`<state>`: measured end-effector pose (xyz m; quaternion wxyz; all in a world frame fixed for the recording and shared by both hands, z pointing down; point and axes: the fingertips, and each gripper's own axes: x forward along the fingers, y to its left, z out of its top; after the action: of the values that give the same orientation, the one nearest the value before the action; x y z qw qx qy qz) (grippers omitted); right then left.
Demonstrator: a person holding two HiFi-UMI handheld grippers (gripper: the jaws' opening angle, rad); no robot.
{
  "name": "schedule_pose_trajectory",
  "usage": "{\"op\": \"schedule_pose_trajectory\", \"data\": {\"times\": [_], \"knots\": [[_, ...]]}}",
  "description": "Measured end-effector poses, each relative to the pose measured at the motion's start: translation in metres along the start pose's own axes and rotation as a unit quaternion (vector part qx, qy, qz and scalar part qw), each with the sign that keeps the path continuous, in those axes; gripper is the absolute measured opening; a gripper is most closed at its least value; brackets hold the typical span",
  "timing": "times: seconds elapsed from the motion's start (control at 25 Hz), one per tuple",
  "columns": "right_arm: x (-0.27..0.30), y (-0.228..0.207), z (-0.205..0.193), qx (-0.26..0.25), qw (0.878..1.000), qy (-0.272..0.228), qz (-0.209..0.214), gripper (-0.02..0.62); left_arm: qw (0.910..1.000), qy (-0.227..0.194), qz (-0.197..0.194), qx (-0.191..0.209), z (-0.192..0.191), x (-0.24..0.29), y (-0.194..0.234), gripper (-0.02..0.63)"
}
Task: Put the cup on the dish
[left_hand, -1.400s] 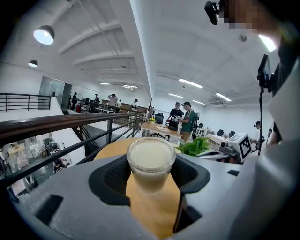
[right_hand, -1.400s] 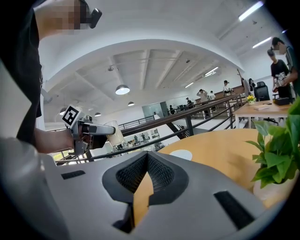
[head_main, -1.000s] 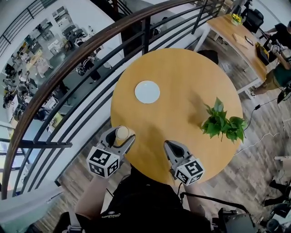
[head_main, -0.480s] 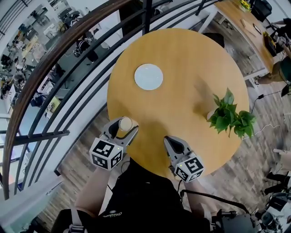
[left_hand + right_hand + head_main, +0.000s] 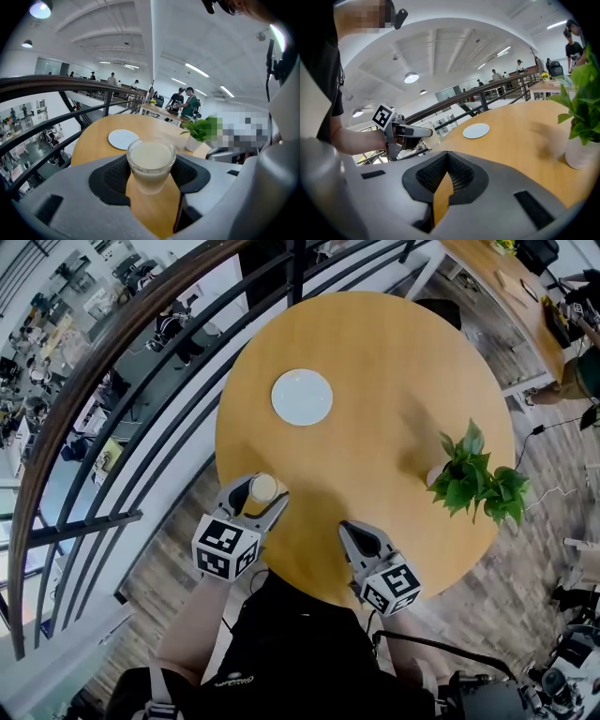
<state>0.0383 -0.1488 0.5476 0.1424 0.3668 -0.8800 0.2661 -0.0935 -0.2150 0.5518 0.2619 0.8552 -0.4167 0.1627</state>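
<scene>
tongs on the left [image 5: 254,492] clamp a round clear glass cup [image 5: 151,163]; right tongs [image 5: 355,534] pinched together; flat white dish [image 5: 302,397] apart.

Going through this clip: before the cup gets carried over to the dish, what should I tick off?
1. Cup gripped by left claw: ok, a pad on each side.
2. Cup upright: ok, rim level.
3. Dish free: ok, nothing on it.
4. Table between cup and dish bare: ok; the plant stands far to the right.
5. Right claw out of the way: ok, shut, empty, at the near edge.
6. Cup lifted off the table: cannot tell.
</scene>
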Motion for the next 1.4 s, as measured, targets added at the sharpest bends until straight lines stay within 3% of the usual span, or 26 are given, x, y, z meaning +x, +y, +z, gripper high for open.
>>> {"op": "schedule_pose_trajectory", "data": {"times": [0.48,0.96,1.12,1.4], "knots": [[0.005,-0.016,-0.002,0.007,1.0,0.008,-0.008,0.0,0.9997,0.011,0.016,0.014,0.01,0.064,0.032,0.265],[0.008,-0.029,0.0,0.009,1.0,0.008,-0.023,0.0,0.9971,0.0,0.035,0.067,0.051,0.118,0.058,0.265],[0.014,-0.04,0.004,-0.003,0.999,0.007,-0.033,0.0,0.9951,-0.006,0.042,0.089,0.069,0.135,0.067,0.265],[0.041,-0.051,0.025,-0.048,0.998,-0.001,-0.028,0.0,0.9943,-0.005,0.052,0.093,0.08,0.153,0.079,0.265]]}}
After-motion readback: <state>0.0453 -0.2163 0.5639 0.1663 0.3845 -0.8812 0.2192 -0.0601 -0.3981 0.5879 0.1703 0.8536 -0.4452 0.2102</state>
